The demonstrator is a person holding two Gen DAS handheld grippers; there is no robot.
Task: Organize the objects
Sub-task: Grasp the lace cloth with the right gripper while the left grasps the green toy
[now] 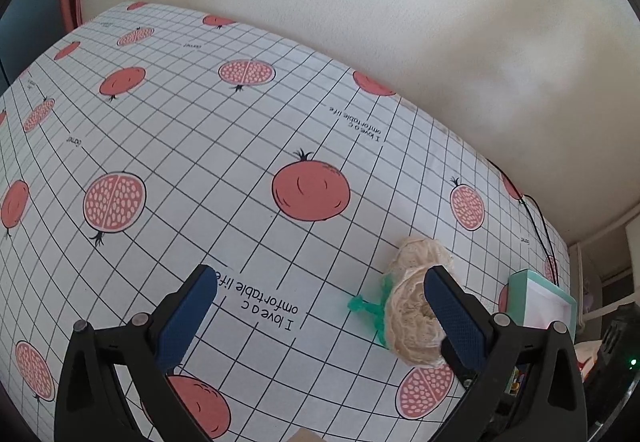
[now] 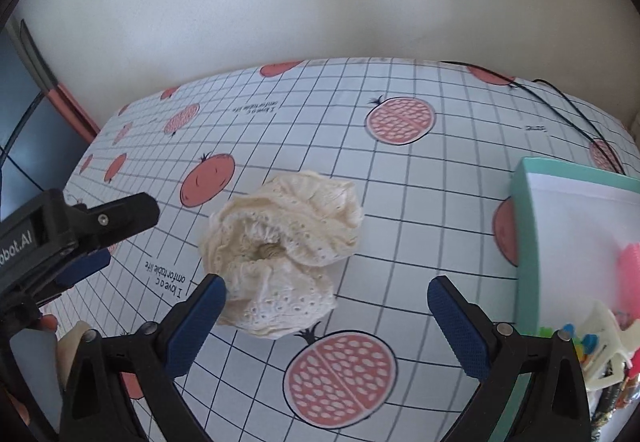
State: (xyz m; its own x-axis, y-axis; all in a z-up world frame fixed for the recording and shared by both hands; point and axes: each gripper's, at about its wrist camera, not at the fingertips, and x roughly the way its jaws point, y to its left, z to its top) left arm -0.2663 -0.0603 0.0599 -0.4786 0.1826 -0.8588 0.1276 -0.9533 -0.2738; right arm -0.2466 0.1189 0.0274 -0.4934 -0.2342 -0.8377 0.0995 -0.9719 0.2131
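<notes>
Item: cream lace scrunchie (image 2: 280, 254), loose on the counter (image 2: 400, 182), by a printed pomegranate half. We judge it the piece next to be put away, since it lies alone in the open. In the right view it sits at 11 o'clock from the right tongs (image 2: 326, 308), its edge just beside the left pad; we cannot tell whether they touch. The right tongs stand wide open and hold nothing, which suits a soft, bulky thing that must be straddled before the squeeze.

Item: green tie (image 1: 366, 308), seen only in the left view, peeping from the scrunchie's 9 o'clock side; its nature is unclear.

Item: left tongs (image 1: 320, 316), also wide open and empty, with the scrunchie by the right pad. We judge them parked clear so the right pair has room.

Item: teal box (image 2: 524, 226), at 3 o'clock of the scrunchie, well apart, white inside, with pink and coloured small pieces at its near end. We take it as the likely destination.

Item: black cable (image 2: 560, 106), along the counter's far edge at 1 o'clock.
</notes>
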